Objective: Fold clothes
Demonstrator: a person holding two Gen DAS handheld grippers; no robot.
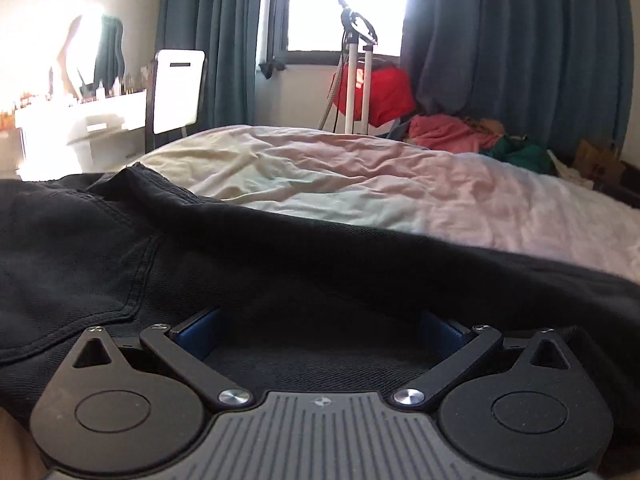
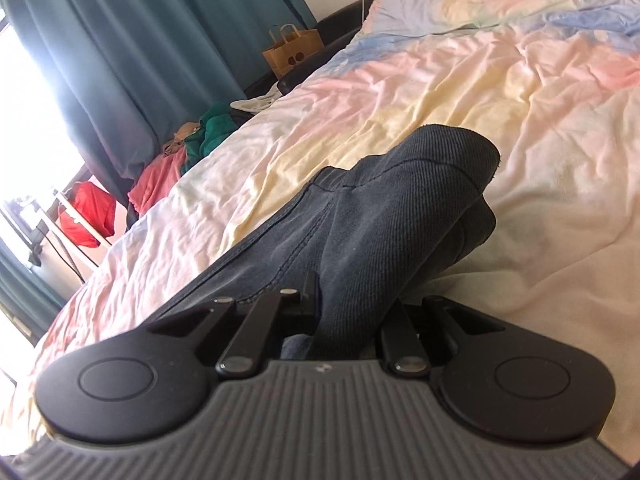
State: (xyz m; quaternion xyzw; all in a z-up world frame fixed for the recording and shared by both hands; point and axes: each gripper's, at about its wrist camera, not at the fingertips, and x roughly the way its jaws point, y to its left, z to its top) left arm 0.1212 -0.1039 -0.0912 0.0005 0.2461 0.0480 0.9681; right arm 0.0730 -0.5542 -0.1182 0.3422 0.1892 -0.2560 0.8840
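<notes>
The dark pants (image 1: 168, 248) were lying across the bed (image 1: 360, 184) — barely folded, most work left. A bunched fold was pinched in the right gripper (image 2: 352, 320); the left gripper (image 1: 320, 328) was spread wide, cloth draped over its fingers.

Open stretch of rumpled pastel bedspread (image 1: 360, 184) beyond the dark trousers (image 1: 200, 248), free for passage toward the far edge. Blocked close in by the trousers themselves, draped over the spread fingers of the left gripper (image 1: 320, 328) and bunched through the closed right gripper (image 2: 352, 312). Wide bare bedding (image 2: 540, 120) to the right of the raised fold. Crowded along the far side: heap of pink and green clothes (image 2: 188, 152) against the bed edge, paper bag (image 2: 292, 50) further along, teal curtains (image 1: 520, 40) behind, white stand (image 1: 356, 80) with a red garment (image 1: 384, 92) near the window.
</notes>
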